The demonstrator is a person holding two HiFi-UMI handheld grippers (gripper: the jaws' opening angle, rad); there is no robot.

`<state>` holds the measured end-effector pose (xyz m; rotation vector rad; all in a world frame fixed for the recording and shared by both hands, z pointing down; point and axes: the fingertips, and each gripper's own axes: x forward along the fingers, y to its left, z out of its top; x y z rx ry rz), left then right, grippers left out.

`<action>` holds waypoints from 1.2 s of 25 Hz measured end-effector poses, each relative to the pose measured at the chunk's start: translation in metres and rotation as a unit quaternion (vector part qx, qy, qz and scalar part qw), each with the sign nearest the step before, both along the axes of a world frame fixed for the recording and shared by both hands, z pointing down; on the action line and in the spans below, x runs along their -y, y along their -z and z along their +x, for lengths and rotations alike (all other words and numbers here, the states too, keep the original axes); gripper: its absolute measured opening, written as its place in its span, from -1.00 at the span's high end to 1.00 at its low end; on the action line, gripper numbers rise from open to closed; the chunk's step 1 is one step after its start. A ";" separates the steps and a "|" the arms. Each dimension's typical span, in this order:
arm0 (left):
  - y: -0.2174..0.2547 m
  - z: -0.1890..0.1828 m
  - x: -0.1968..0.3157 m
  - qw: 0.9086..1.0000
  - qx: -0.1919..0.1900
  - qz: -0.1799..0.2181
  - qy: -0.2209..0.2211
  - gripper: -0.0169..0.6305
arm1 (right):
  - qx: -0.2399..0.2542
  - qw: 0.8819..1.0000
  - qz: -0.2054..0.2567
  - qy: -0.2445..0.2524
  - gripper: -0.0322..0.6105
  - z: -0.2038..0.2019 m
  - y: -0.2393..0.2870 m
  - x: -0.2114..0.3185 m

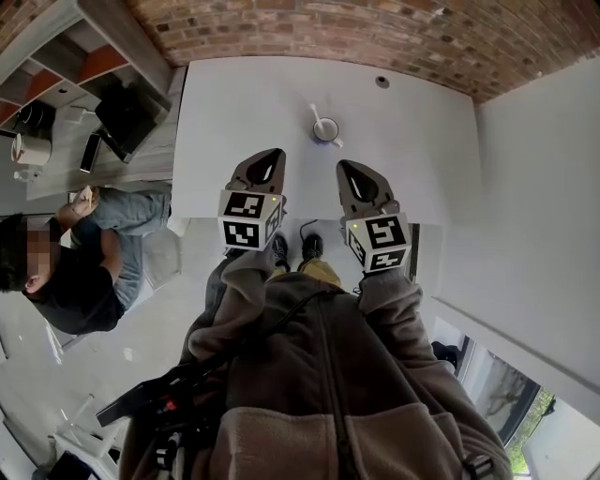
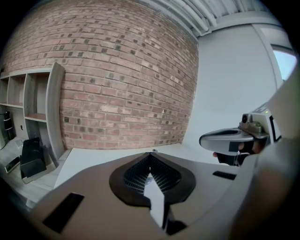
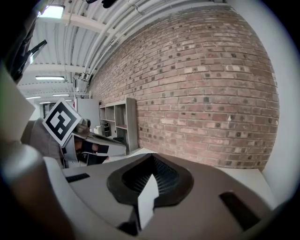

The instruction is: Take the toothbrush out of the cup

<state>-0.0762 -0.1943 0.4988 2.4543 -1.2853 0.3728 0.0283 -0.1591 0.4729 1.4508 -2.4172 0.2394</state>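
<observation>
White toothbrush (image 1: 315,114) aslant in small cup (image 1: 325,131) on white table (image 1: 234,122)

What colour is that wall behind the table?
Reddish-brown brick wall, clearest in the left gripper view.

Pretty sure I'm in a loft-style office or studio here: bare red brick wall (image 1: 375,28), plain white rectangular table (image 1: 262,122) up against it, grey open shelving unit (image 1: 75,47) holding gear, white ribbed ceiling (image 3: 70,33) with exposed pipes and strip lights, and a seated person in a black top (image 1: 80,281) nearby.

Toothbrush (image 1: 316,115) in cup (image 1: 327,133) on table (image 1: 244,103) — ahead of left tool (image 1: 272,153) and right tool (image 1: 349,165).
</observation>
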 end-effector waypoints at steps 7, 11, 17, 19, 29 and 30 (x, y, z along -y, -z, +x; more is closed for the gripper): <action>-0.038 0.009 0.013 0.998 0.012 -0.056 0.011 0.94 | -0.021 0.996 -0.075 0.031 0.90 0.010 -0.058 0.027; -0.063 0.015 0.020 0.996 0.018 -0.086 0.017 0.94 | -0.027 0.993 -0.107 0.038 0.90 0.018 -0.090 0.047; -0.093 0.019 0.037 0.992 0.018 -0.122 0.027 0.94 | -0.044 0.988 -0.142 0.048 0.90 0.029 -0.130 0.084; -0.104 0.019 0.040 0.990 0.017 -0.138 0.030 0.94 | -0.046 0.986 -0.156 0.049 0.90 0.031 -0.144 0.094; -0.146 0.020 0.040 0.983 0.023 -0.180 0.035 0.94 | -0.063 0.975 -0.203 0.065 0.90 0.032 -0.205 0.123; -0.149 0.019 0.041 0.982 0.023 -0.183 0.036 0.94 | -0.066 0.974 -0.205 0.067 0.90 0.031 -0.211 0.126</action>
